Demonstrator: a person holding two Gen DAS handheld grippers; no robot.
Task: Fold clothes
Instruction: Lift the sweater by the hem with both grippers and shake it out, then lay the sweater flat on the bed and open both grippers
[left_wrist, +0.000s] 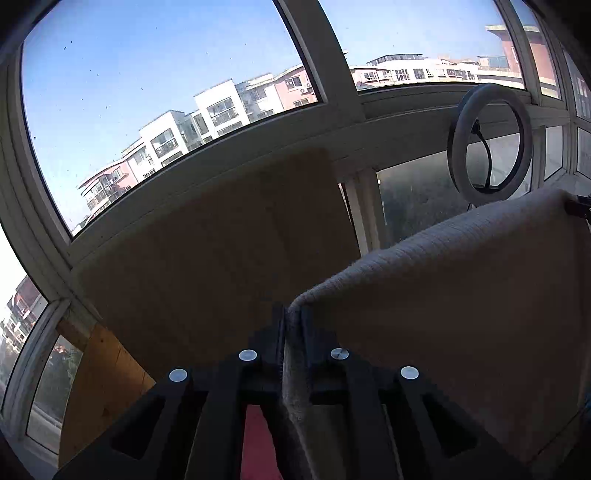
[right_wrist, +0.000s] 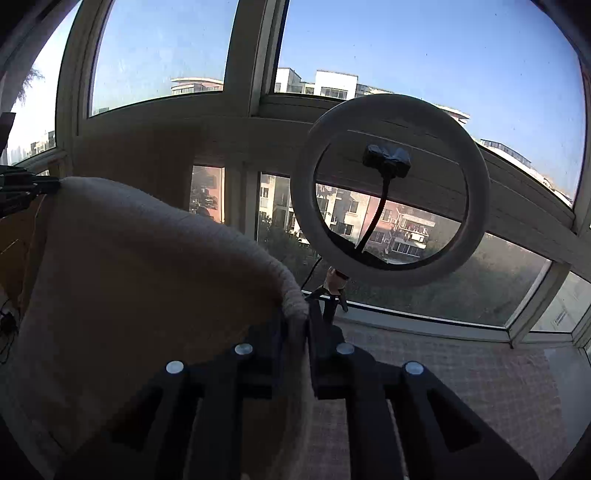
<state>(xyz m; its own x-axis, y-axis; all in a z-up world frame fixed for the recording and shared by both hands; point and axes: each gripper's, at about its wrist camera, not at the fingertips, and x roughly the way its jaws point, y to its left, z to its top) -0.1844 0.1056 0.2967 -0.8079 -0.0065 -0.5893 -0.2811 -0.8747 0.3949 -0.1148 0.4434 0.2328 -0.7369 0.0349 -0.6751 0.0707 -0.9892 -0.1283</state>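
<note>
A beige knitted garment (left_wrist: 461, 288) hangs stretched in the air between both grippers, its ribbed top edge sagging a little in the middle. My left gripper (left_wrist: 293, 321) is shut on one top corner of it. The same garment (right_wrist: 147, 280) fills the left half of the right wrist view, and my right gripper (right_wrist: 295, 317) is shut on its other top corner. The tip of the right gripper (left_wrist: 580, 206) shows at the far right edge of the left wrist view. At the left edge of the right wrist view, the left gripper (right_wrist: 26, 188) grips the far corner.
Large windows (left_wrist: 166, 92) with pale frames face both cameras, with apartment blocks outside. A ring light (right_wrist: 391, 188) on a small tripod stands on the sill ahead of the right gripper. A tan board (left_wrist: 221, 251) leans under the window. A checked cloth (right_wrist: 480, 387) lies below right.
</note>
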